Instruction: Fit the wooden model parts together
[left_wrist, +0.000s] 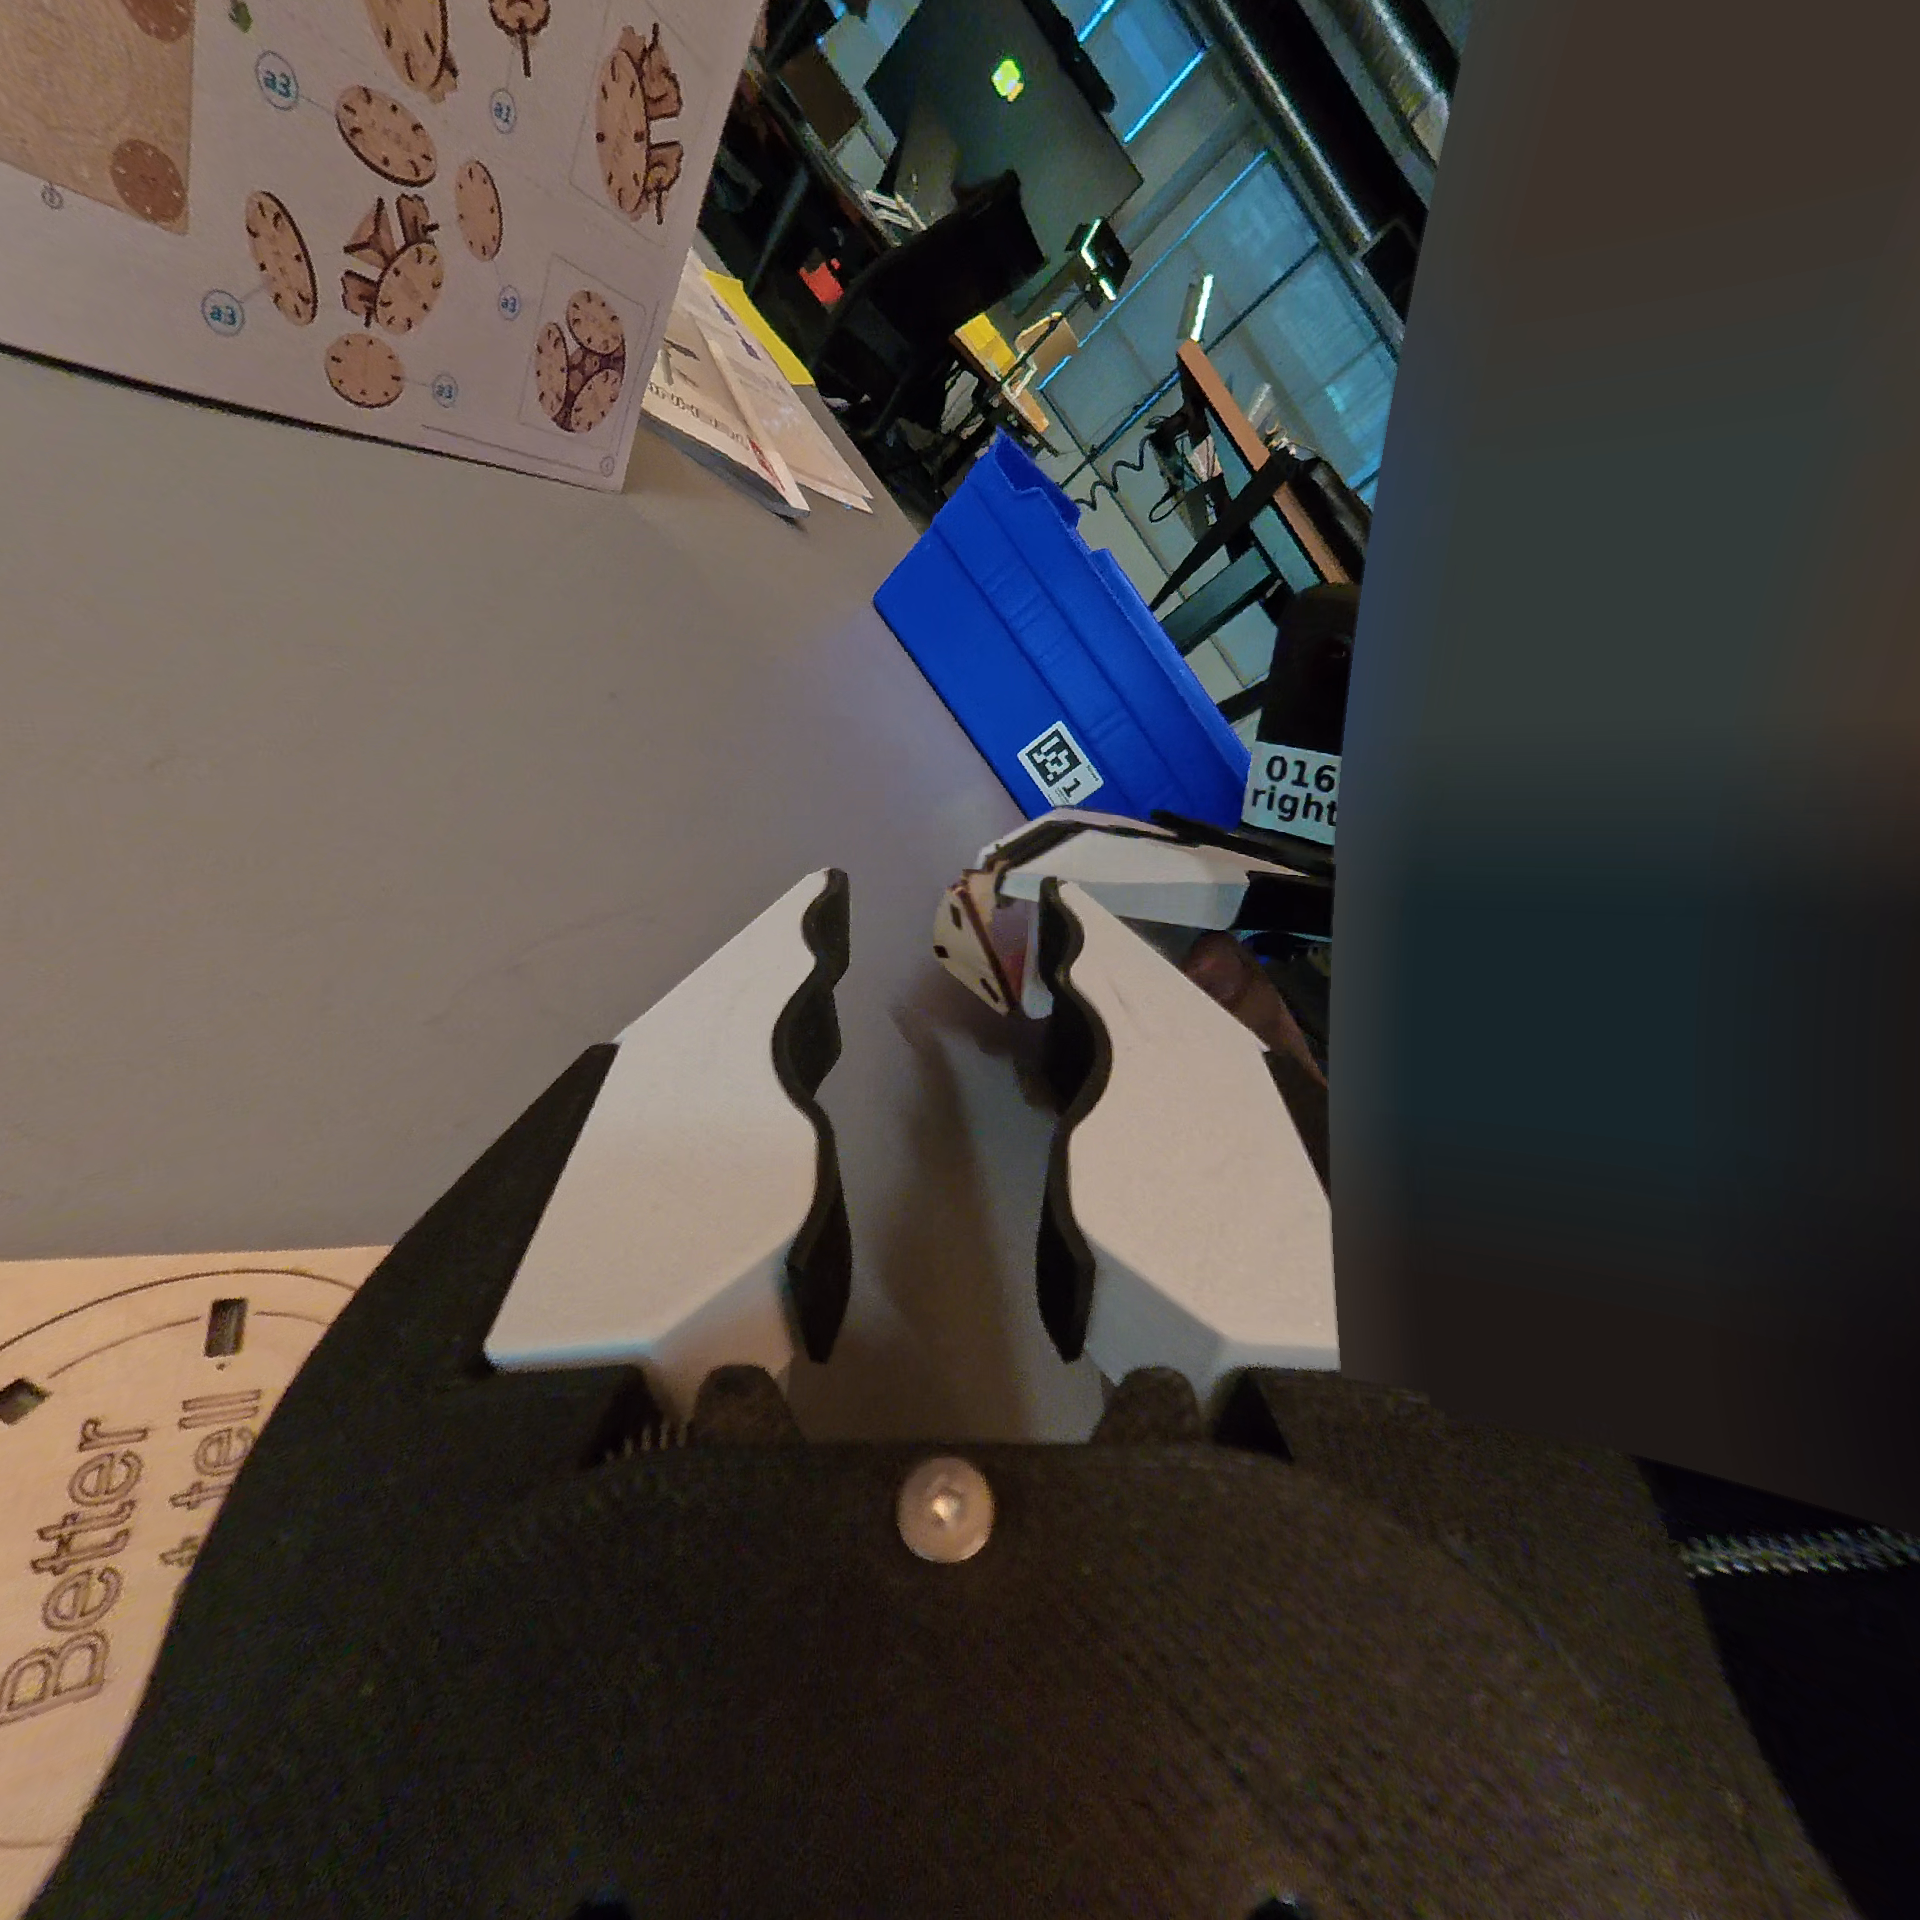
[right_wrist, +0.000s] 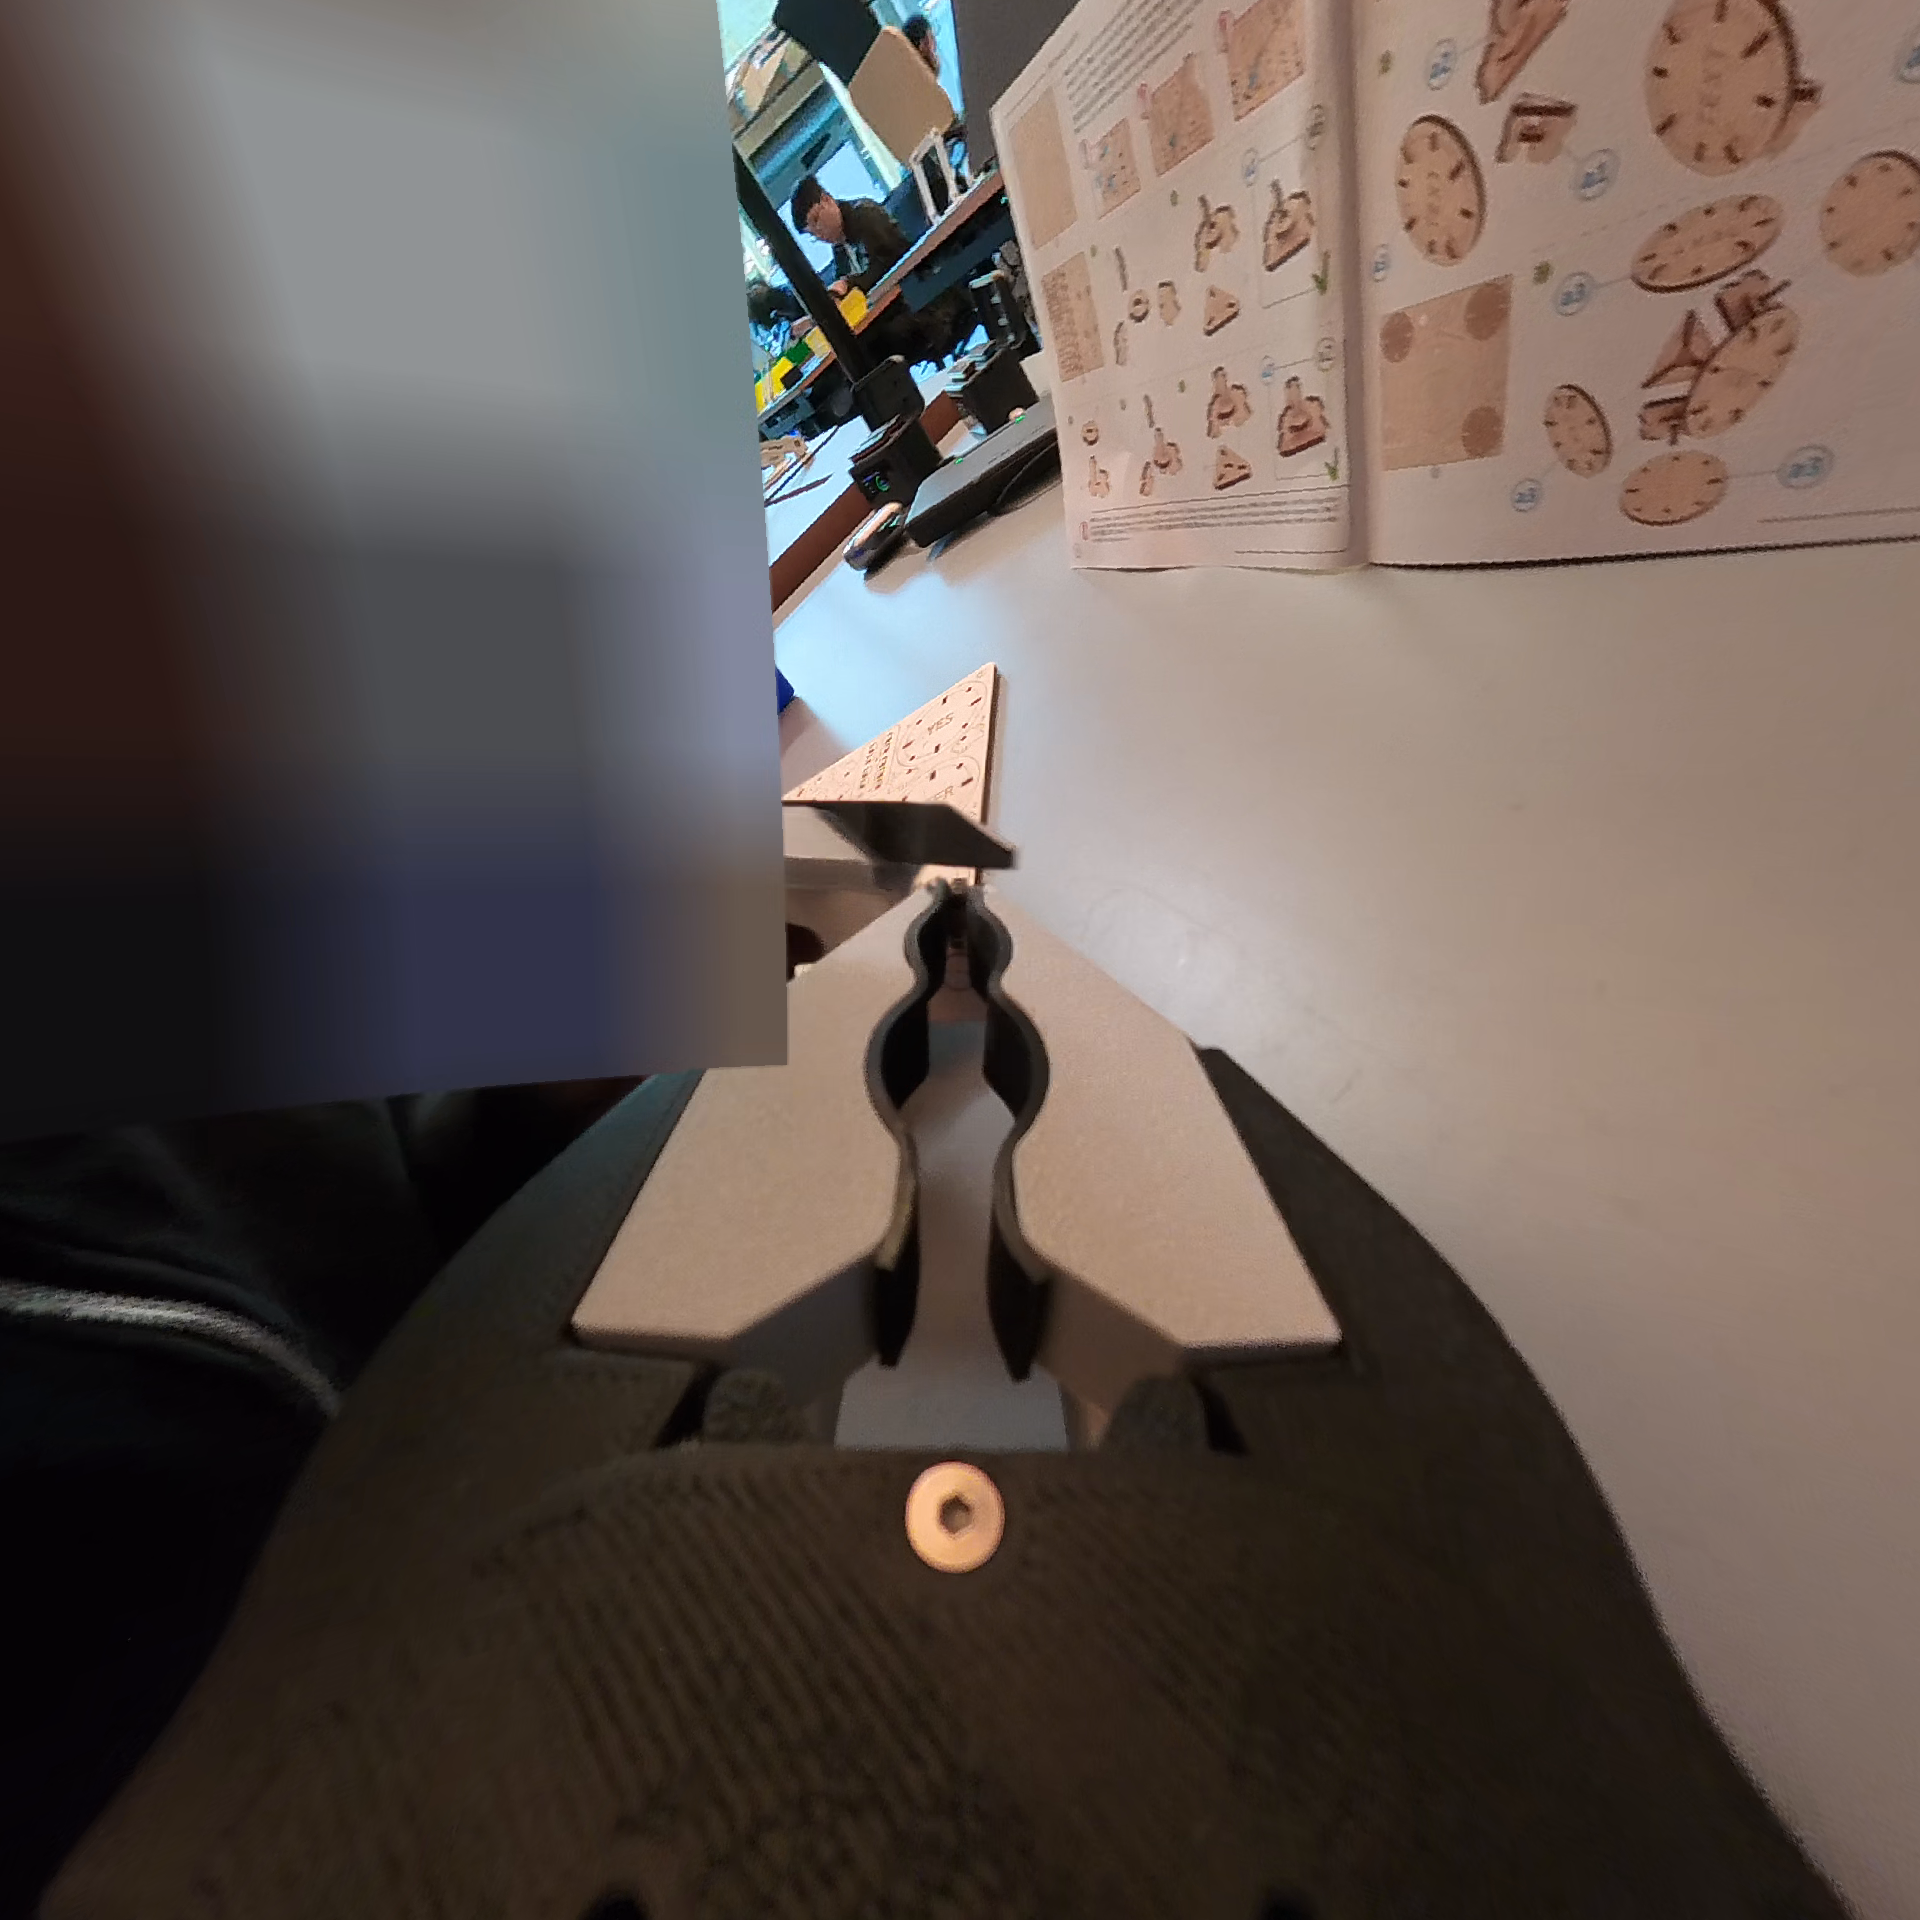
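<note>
At nine o'clock on the grey tabletop (left_wrist: 416, 831) lies an engraved plywood sheet (left_wrist: 94, 1507); your left tool (left_wrist: 940, 904) stands spread, nothing between its pads; at its one o'clock your right tool (left_wrist: 997, 873) is pressed together, pinching a small slotted wooden disc (left_wrist: 961, 935); behind stands a blue bin (left_wrist: 1049, 644); an assembly booklet (right_wrist: 1558, 281) lies at twelve.

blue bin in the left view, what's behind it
Behind the blue bin are dark desks and chairs and big windows. A blur patch hides everything to its right, and the bin's own wall hides what is inside it.
</note>
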